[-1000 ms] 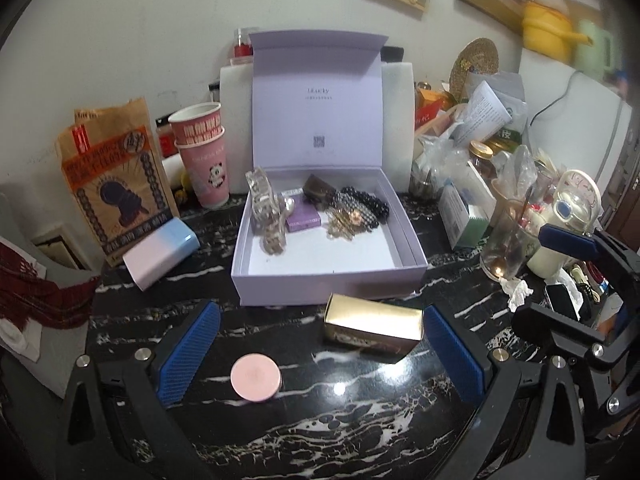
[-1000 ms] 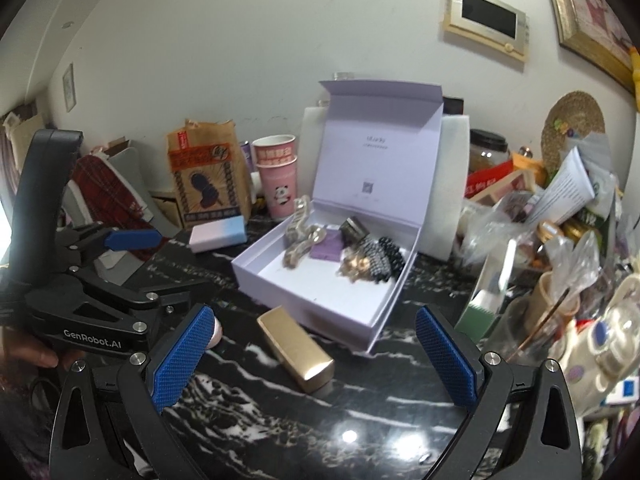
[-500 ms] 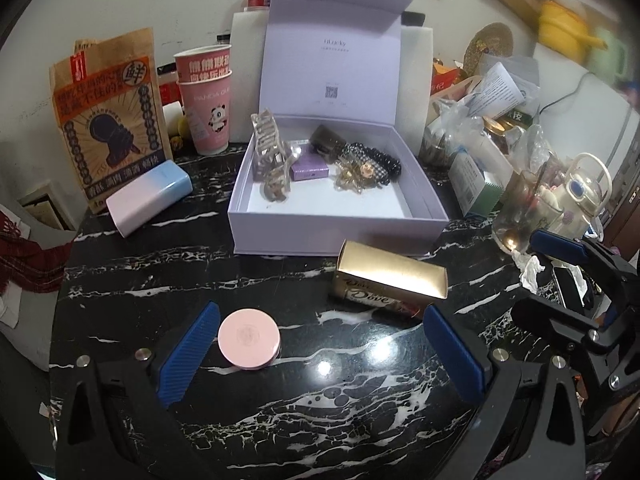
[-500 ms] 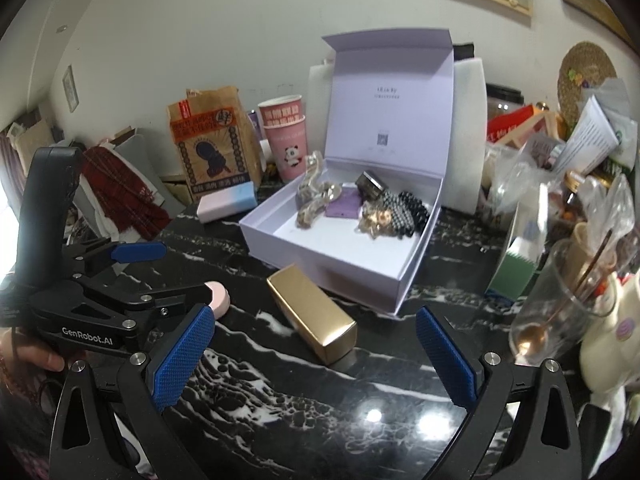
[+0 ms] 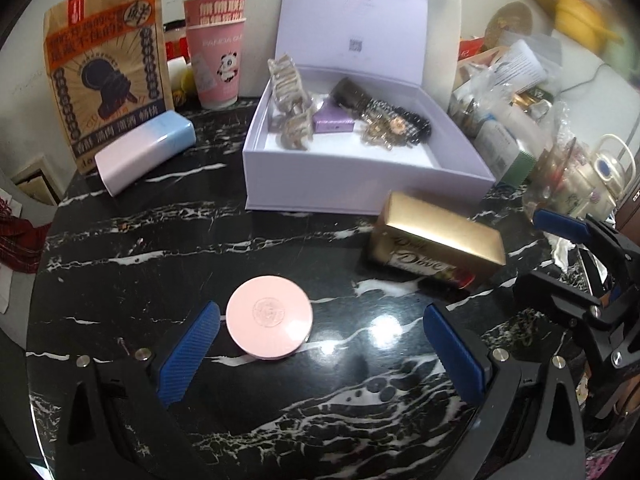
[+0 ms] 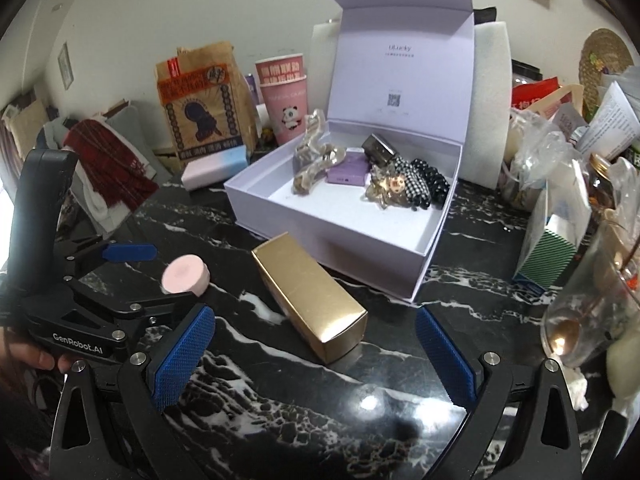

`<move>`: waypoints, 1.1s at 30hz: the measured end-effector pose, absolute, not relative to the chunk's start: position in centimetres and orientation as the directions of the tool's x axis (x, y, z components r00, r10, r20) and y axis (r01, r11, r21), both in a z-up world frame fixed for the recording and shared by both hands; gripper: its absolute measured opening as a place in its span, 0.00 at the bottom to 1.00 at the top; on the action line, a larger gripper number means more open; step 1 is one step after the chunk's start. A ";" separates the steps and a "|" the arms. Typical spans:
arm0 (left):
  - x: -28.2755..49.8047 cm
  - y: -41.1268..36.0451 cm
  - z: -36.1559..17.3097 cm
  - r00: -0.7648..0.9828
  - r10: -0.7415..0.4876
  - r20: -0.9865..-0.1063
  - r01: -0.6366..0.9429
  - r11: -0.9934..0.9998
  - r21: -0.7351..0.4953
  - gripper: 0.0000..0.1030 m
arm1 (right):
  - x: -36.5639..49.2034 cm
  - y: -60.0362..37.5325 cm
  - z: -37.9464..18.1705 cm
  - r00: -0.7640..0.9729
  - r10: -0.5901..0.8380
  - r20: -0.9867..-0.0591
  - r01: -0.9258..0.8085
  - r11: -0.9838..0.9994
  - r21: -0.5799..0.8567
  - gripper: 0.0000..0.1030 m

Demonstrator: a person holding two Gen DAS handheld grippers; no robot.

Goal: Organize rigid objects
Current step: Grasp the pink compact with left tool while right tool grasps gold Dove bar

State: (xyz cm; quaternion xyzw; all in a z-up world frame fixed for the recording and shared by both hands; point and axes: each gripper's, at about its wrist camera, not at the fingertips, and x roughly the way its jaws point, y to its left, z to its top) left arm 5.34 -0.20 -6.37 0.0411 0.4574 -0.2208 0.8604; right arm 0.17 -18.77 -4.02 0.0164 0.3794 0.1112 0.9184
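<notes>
Box (image 5: 360, 184) already holds clips, beads. Left out on tabletop (image 5: 200, 248): pink disc (image 5: 269, 317), gold bar (image 6: 308, 290). My left tool (image 5: 320, 354) and right tool (image 6: 316, 354) both wide, empty.

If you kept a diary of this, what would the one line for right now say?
left claw: open, round pink case by its left finger | right claw: open, facing gold box | lilac box: lid up
</notes>
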 end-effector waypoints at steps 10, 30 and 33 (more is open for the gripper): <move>6.5 0.0 -7.9 0.470 -0.349 -0.811 0.425 0.895 -0.139 1.00 | 2.9 -18.4 -6.0 0.644 0.217 -0.734 -0.207 0.973 0.106 0.96; 7.0 0.9 -9.3 0.469 -0.327 -0.820 0.393 0.909 -0.137 0.65 | 5.5 -17.9 -8.2 0.555 0.260 -0.791 -0.233 0.961 0.152 0.56; 6.7 0.8 -9.2 0.484 -0.312 -0.817 0.397 0.911 -0.113 0.49 | 5.1 -18.0 -8.2 0.554 0.267 -0.788 -0.231 0.959 0.163 0.45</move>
